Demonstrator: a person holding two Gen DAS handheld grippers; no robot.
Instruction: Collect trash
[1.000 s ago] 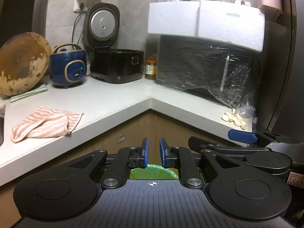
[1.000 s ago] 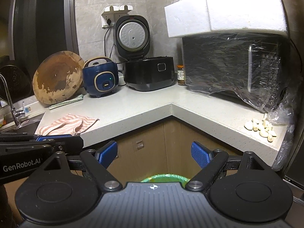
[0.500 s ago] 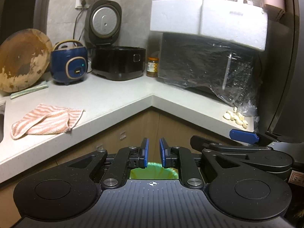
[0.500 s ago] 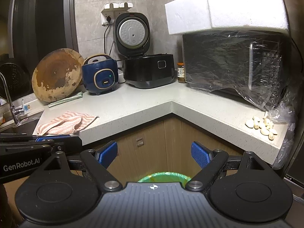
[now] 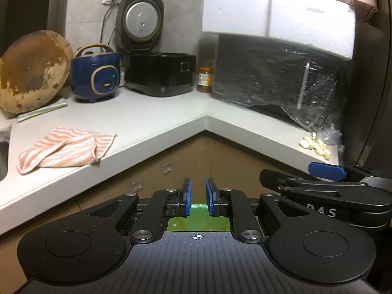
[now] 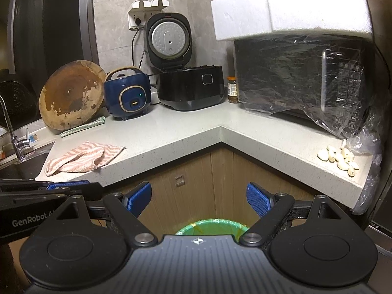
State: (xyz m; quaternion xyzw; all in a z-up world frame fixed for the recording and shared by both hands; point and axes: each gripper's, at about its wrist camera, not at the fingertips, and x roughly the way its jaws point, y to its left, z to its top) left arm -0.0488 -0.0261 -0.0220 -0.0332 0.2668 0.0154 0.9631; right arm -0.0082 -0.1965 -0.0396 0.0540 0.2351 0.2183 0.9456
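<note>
Bin (image 6: 212,226) with green liner sitting below worktop (image 6: 171,132) corner, ready for trash. Left hand-held gripper (image 5: 198,197) nearly closed, gripping nothing; right hand-held gripper (image 6: 199,198) gaping wide, empty, hovering over bin.

Pink-and-white striped cloth (image 5: 66,149), navy rice cooker (image 5: 95,77), green bin liner (image 6: 212,226)

Corner counter (image 6: 186,132): cloth (image 6: 83,156) at 9 o'clock near the sink (image 6: 22,161); two cookers (image 6: 127,93) at 11, before the wall; microwave (image 6: 301,78) at 2 under a foam box (image 6: 289,9); garlic cloves (image 6: 339,158) at 3; lined bin (image 6: 210,226) at 6, below the counter.
</note>
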